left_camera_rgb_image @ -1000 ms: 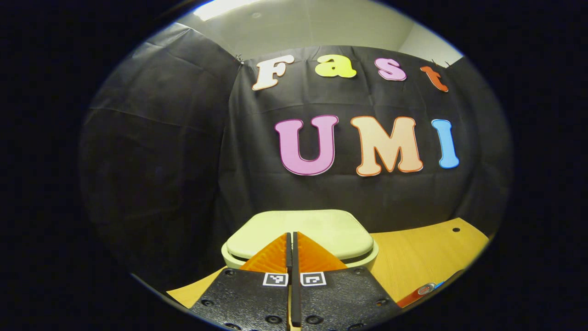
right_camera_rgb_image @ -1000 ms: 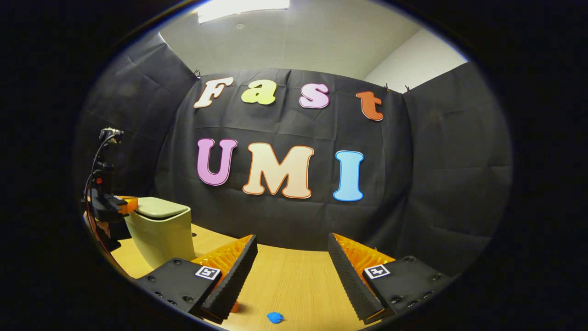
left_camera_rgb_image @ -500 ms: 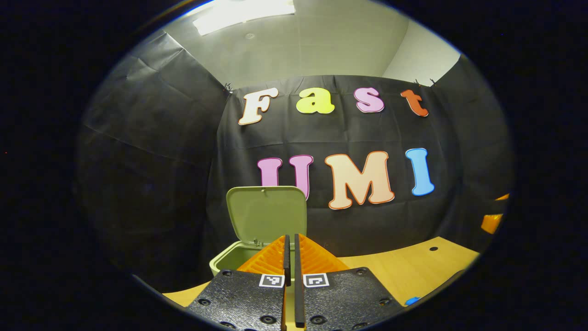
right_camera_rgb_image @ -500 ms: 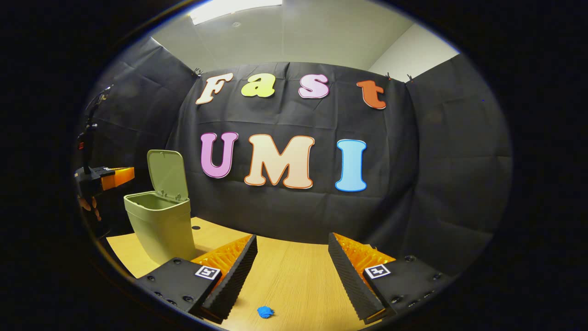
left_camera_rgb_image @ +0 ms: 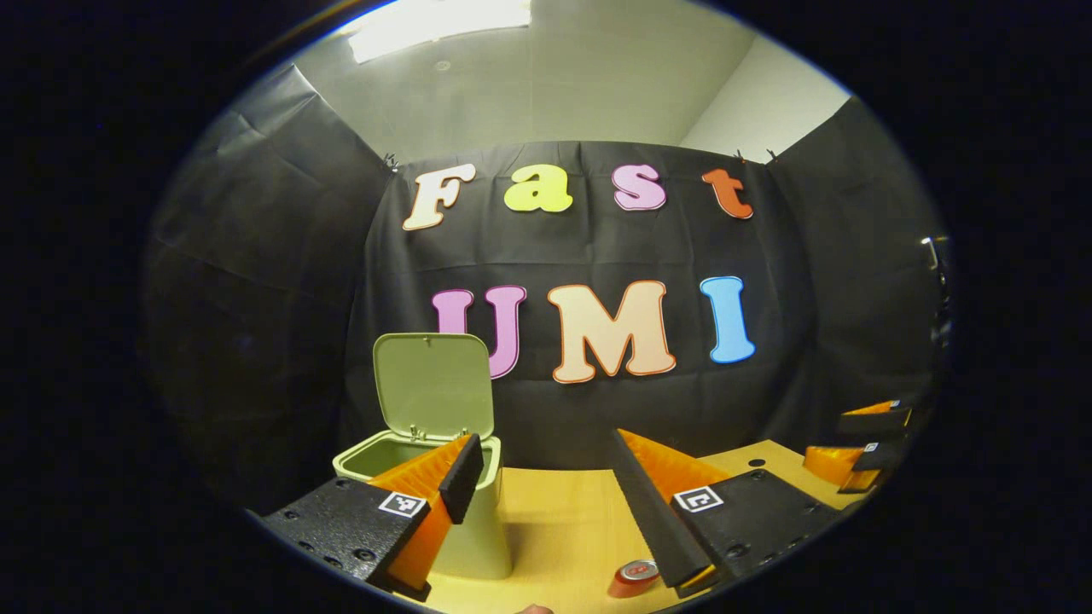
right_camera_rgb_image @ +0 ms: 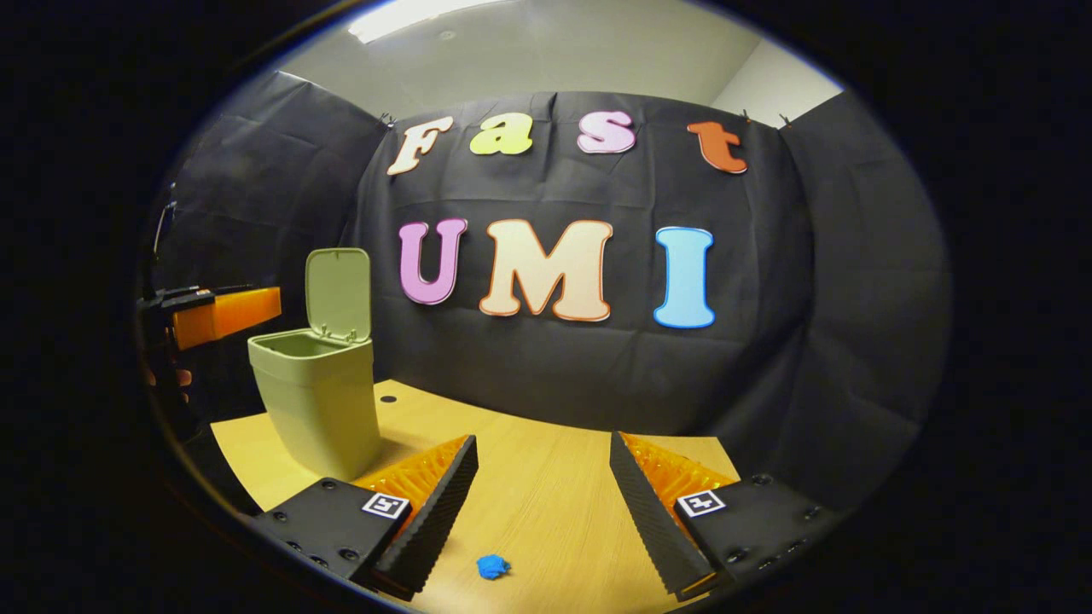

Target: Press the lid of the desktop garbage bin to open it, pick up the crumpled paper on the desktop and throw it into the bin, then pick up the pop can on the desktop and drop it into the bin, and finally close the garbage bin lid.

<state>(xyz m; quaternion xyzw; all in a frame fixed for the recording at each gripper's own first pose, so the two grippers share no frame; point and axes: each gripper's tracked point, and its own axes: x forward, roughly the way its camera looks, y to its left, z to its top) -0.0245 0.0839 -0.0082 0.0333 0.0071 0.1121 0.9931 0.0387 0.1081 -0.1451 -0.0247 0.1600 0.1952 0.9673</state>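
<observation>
1. I read the lid-opening step as done: the pale green plastic desktop bin (right_camera_rgb_image: pixel 317 405) stands on the light wooden desktop (right_camera_rgb_image: pixel 546 477) with its hinged lid (right_camera_rgb_image: pixel 339 294) upright and its mouth open.
2. My right gripper (right_camera_rgb_image: pixel 543 499) has its fingers spread wide apart with nothing between them. The small blue crumpled paper ball (right_camera_rgb_image: pixel 492 566) lies on the desktop directly ahead of and below that gap, slightly toward the inner finger.
3. My left gripper (left_camera_rgb_image: pixel 546 499) is also spread apart and empty. It sits just beside the bin, with the red pop can (left_camera_rgb_image: pixel 633 577) lying on its side low between its fingers, near its right finger.
4. My judgement: the right gripper is the nearer one for the paper. The paper lies straight down its forward axis, so a short descent should do. The bin then lies off to its left, well apart.
</observation>
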